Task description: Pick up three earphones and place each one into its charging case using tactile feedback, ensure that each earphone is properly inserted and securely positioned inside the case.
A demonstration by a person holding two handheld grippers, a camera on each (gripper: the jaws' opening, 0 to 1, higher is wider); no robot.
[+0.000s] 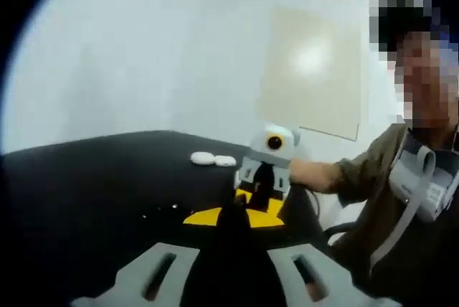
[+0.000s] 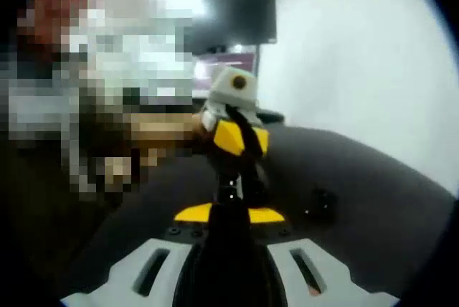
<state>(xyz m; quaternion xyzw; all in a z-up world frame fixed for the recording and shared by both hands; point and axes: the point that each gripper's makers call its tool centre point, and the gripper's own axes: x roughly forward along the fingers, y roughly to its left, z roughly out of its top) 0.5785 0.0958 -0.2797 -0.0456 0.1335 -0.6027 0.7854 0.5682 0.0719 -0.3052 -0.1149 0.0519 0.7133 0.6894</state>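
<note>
- The white earphone pieces [image 1: 213, 158] lie side by side on the black table [image 1: 86, 192], toward its far edge; through the blur you cannot tell earphone from charging case.
- Your right gripper [image 1: 262, 178], seen in the left gripper view, stands just beside those pieces, not touching them, above a yellow patch [image 1: 233, 216].
- Your left gripper [image 1: 233, 278] hangs low over the near side of the table, its grey jaws spread apart with nothing between them.
- In the right gripper view, your right gripper [image 2: 228, 267] also has its jaws parted and empty.
- Ahead of it there, your left gripper [image 2: 233, 135] faces the camera, its yellow part showing; whether its jaws are parted there you cannot tell.
- A pale panel [image 1: 312, 70] hangs on the white wall behind the table.
</note>
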